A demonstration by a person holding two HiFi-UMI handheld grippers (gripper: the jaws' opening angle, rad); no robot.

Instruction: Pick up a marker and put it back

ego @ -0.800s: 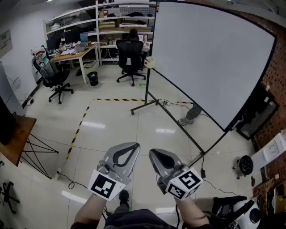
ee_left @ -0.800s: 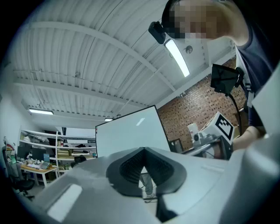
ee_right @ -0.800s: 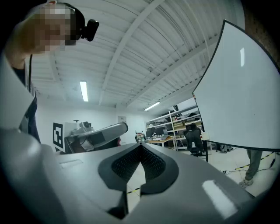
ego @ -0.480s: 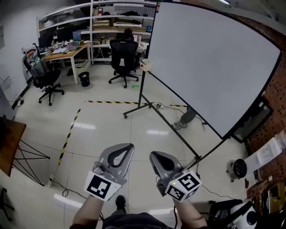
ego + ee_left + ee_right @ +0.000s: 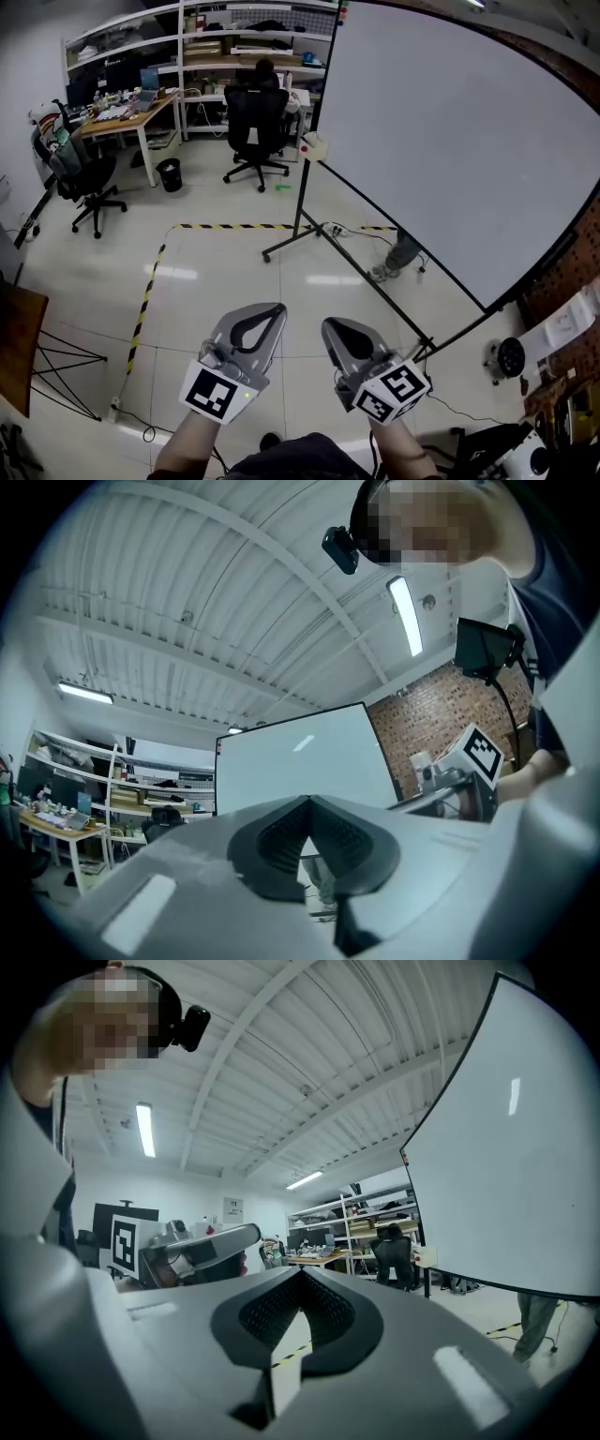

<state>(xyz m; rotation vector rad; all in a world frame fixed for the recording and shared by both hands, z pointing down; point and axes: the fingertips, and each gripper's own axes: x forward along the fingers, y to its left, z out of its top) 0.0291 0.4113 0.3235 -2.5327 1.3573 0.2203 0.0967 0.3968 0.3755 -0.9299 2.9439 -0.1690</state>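
Observation:
My left gripper (image 5: pixel 273 308) and right gripper (image 5: pixel 329 324) are held side by side low in the head view, over the tiled floor. Both are shut with nothing between the jaws. In the left gripper view the closed left gripper (image 5: pixel 307 800) points toward the whiteboard (image 5: pixel 302 761). The right gripper (image 5: pixel 300 1272) is likewise closed, with the whiteboard (image 5: pixel 525 1147) to its right. The large whiteboard (image 5: pixel 450 131) stands on a black stand ahead and to the right. A small pale box (image 5: pixel 312 145) hangs at its left end. I cannot make out a marker.
The stand's black legs (image 5: pixel 300 239) and cables spread across the floor ahead. Yellow-black tape (image 5: pixel 145 291) marks the floor at left. Desks, office chairs (image 5: pixel 255 127) and shelves fill the back, where a person sits. A brick wall with equipment (image 5: pixel 562 328) is at right.
The view has moved closer to the whiteboard and turned slightly, so the stand and floor tape sit nearer. Both grippers stay shut, side by side.

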